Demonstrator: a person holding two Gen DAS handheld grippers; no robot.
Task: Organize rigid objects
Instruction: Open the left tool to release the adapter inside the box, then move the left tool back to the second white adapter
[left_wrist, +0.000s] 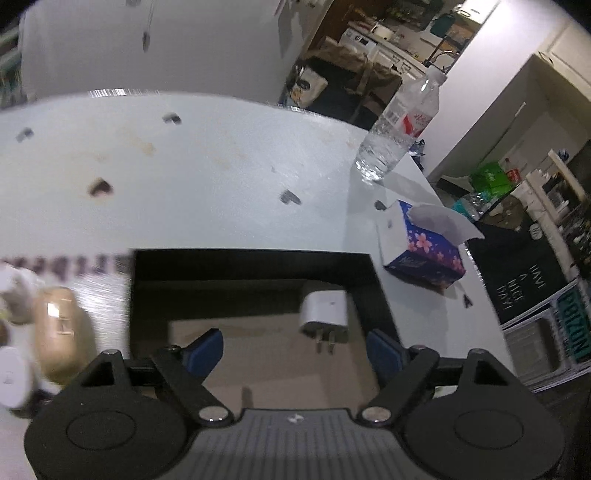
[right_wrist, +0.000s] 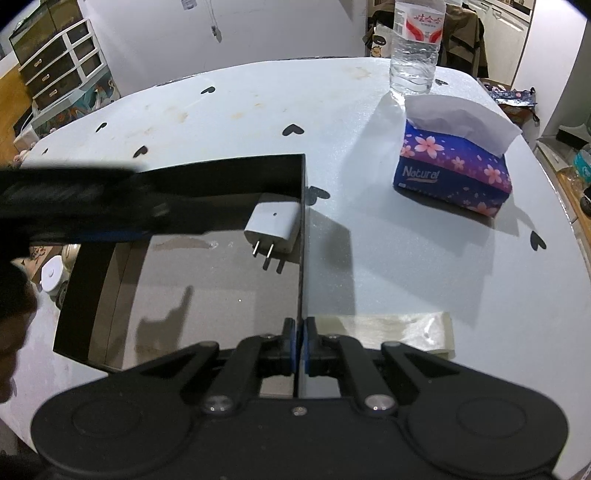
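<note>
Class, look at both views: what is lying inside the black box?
A white charger lies inside the black box, prongs toward the cameras. The left gripper hides part of its far-left corner.

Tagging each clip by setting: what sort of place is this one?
Most likely a lived-in home: a heart-print table holding a tissue box and water bottle, a kitchen counter with sink behind, and a drawer cabinet.

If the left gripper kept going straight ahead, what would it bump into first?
Probably the white charger lying in the black box; the open left gripper points just left of it, so it might meet the box's far wall instead.
</note>
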